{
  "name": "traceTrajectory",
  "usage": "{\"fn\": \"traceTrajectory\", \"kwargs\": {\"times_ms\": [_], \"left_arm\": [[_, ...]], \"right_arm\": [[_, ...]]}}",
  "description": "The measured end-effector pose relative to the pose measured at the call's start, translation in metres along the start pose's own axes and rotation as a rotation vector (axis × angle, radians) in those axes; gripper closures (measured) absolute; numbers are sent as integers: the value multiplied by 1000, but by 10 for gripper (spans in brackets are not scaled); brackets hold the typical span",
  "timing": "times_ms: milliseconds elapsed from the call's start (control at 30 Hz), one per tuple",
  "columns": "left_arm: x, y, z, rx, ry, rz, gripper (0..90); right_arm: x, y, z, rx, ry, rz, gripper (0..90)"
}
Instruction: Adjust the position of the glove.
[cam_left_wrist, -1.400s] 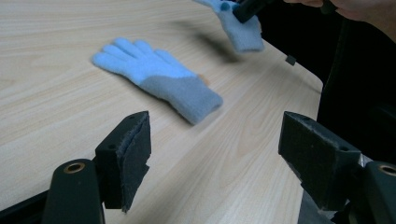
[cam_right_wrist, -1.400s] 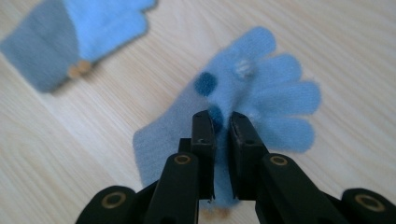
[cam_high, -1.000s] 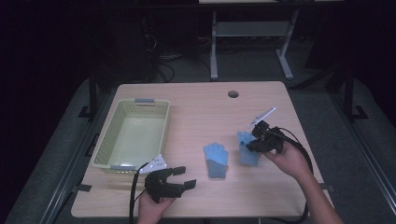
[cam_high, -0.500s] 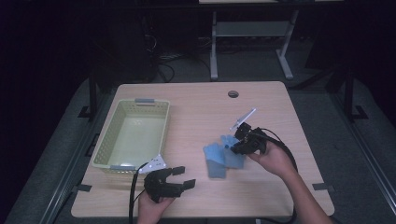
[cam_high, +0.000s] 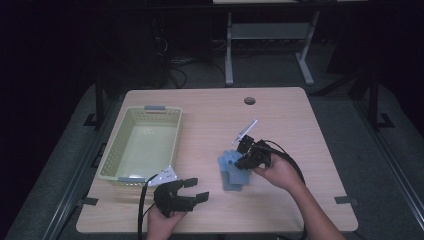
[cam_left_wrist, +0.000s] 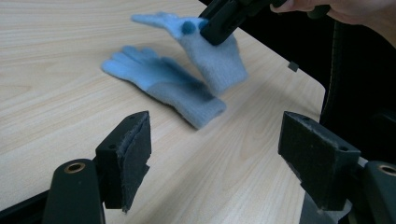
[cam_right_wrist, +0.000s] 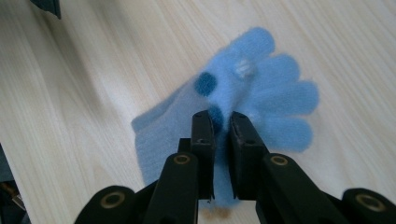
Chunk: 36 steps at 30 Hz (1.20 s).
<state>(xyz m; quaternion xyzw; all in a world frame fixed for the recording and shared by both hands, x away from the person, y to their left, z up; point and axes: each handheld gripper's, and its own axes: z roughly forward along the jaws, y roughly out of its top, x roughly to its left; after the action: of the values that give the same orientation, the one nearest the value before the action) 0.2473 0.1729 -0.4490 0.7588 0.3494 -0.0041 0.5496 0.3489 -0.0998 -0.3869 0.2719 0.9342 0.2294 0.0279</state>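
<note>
Blue fleece glove pinched in the closed right hand-held gripper, hanging over the second blue glove lying flat on the wooden counter, fingers toward the pale green slatted basket; left hand-held gripper wide open, empty, nearer the basket.

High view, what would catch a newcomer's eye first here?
The right gripper pinching a fuzzy light-blue knit glove just above the table's middle, over a second light-blue glove lying flat on the pale wooden table. Next, the empty pale-green plastic basket at the left, with the open left gripper near the front edge.
</note>
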Motion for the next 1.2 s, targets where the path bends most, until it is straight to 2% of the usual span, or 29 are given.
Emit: {"fn": "traceTrajectory", "kwargs": {"times_ms": [233,400,700,800,900,1000,1033,1100,1200], "left_arm": [[0,0,-1,0,4,5,253],[1,0,-1,0,4,-8,253],[1,0,-1,-3,3,-8,253],[1,0,-1,-8,1,-13,253],[1,-1,-1,-7,0,-13,253],[1,-1,-1,1,2,-12,253],[1,-1,-1,1,3,-13,253],[0,-1,0,-8,1,-16,253],[0,-1,0,8,3,-4,253]], "right_arm": [[4,6,12,9,19,-6,813],[5,9,20,28,32,-9,812],[0,8,33,59,30,21,796],[-3,6,37,44,35,36,767],[-3,5,39,54,27,45,699],[-4,5,36,34,22,56,659],[-6,6,31,-5,21,75,646],[-4,8,29,-23,21,83,687],[0,9,34,-23,13,64,757]]}}
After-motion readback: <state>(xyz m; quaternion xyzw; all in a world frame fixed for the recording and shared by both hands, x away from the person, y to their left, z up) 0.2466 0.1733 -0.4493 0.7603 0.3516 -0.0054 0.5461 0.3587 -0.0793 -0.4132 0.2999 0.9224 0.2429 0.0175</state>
